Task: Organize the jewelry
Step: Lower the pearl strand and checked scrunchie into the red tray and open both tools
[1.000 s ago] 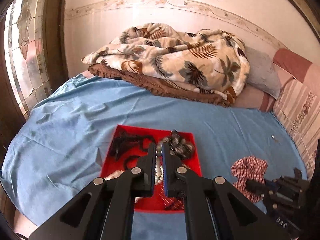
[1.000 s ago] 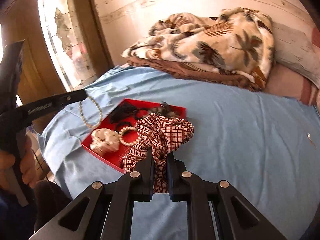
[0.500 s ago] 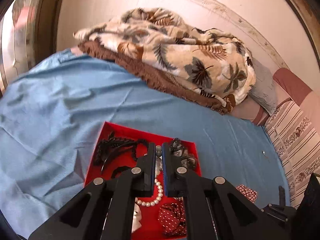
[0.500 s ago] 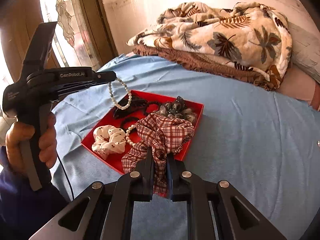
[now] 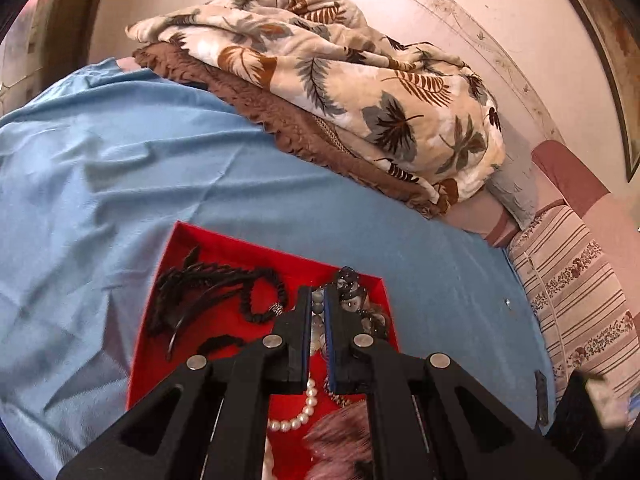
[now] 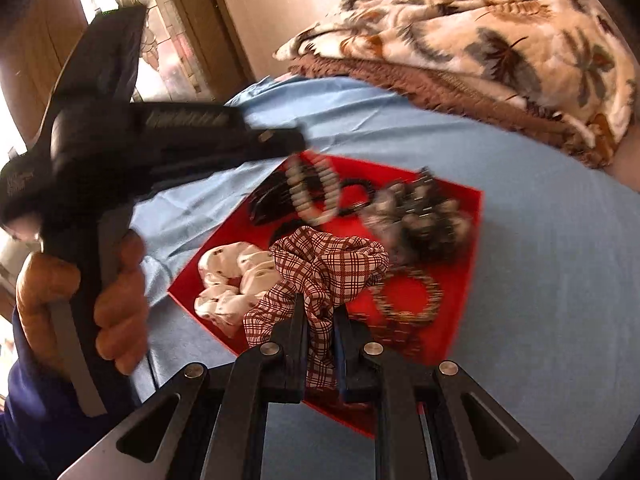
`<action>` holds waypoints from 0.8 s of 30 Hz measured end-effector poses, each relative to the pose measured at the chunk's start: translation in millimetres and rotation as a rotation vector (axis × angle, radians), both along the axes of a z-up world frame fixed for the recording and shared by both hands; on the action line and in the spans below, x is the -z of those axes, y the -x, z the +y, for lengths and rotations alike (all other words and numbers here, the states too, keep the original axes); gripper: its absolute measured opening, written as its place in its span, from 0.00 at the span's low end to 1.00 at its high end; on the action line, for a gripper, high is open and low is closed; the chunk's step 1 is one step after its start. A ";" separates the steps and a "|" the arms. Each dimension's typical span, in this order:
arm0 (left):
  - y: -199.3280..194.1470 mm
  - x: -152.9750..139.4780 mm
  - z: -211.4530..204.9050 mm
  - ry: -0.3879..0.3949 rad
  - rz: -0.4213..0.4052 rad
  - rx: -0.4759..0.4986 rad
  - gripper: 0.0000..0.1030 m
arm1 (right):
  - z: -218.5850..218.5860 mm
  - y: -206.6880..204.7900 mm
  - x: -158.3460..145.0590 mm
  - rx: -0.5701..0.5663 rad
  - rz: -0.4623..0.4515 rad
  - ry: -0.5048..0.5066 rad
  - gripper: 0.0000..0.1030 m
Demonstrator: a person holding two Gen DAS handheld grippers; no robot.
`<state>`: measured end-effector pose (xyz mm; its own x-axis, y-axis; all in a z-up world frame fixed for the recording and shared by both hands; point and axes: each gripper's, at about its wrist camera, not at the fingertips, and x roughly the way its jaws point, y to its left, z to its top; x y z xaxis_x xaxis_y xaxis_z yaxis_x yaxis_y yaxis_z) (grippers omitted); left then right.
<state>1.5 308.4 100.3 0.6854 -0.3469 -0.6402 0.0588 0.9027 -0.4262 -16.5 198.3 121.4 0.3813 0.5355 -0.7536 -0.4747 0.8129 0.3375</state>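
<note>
A red tray (image 5: 240, 242) (image 6: 474, 240) lies on the blue bedsheet (image 5: 120, 168). My left gripper (image 5: 318, 294) is shut on a pale bead bracelet (image 5: 318, 306). In the right wrist view that bracelet (image 6: 316, 192) dangles from the left gripper (image 6: 298, 148) over the tray's far side, blurred. My right gripper (image 6: 320, 310) is shut on a red plaid scrunchie (image 6: 328, 260), which hangs low over the tray's near part. Inside the tray lie a white spotted scrunchie (image 6: 236, 280), a black hair claw (image 5: 192, 292), a grey-black scrunchie (image 6: 416, 216), a pearl string (image 5: 306, 406) and a braided ring (image 6: 408, 294).
A folded leaf-print blanket (image 5: 340, 80) on a brown one lies at the bed's far side against the wall. Striped pillows (image 5: 572, 288) line the right. A stained-glass window (image 6: 160, 40) is at the left. A person's hand (image 6: 116, 312) holds the left gripper's handle.
Both grippers have come down and closer to the red tray. The plaid scrunchie now hangs over the tray, and the bracelet has swung in over the tray's far part.
</note>
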 end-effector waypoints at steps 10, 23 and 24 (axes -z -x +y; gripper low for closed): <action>-21.5 25.3 -6.3 -0.185 0.101 -0.071 0.05 | 18.2 7.1 29.9 -0.042 0.049 0.032 0.12; -17.5 22.3 -5.7 -0.195 0.090 -0.082 0.16 | 22.8 15.4 28.8 -0.057 0.001 0.075 0.34; -14.7 19.0 -5.6 -0.195 0.075 -0.084 0.26 | 21.7 16.7 27.0 -0.060 -0.006 0.073 0.39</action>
<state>16.2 302.9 81.3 0.6543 -0.1547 -0.7402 -0.0459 0.9689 -0.2431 -33.2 220.0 94.3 0.3545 0.5010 -0.7895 -0.5247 0.8055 0.2754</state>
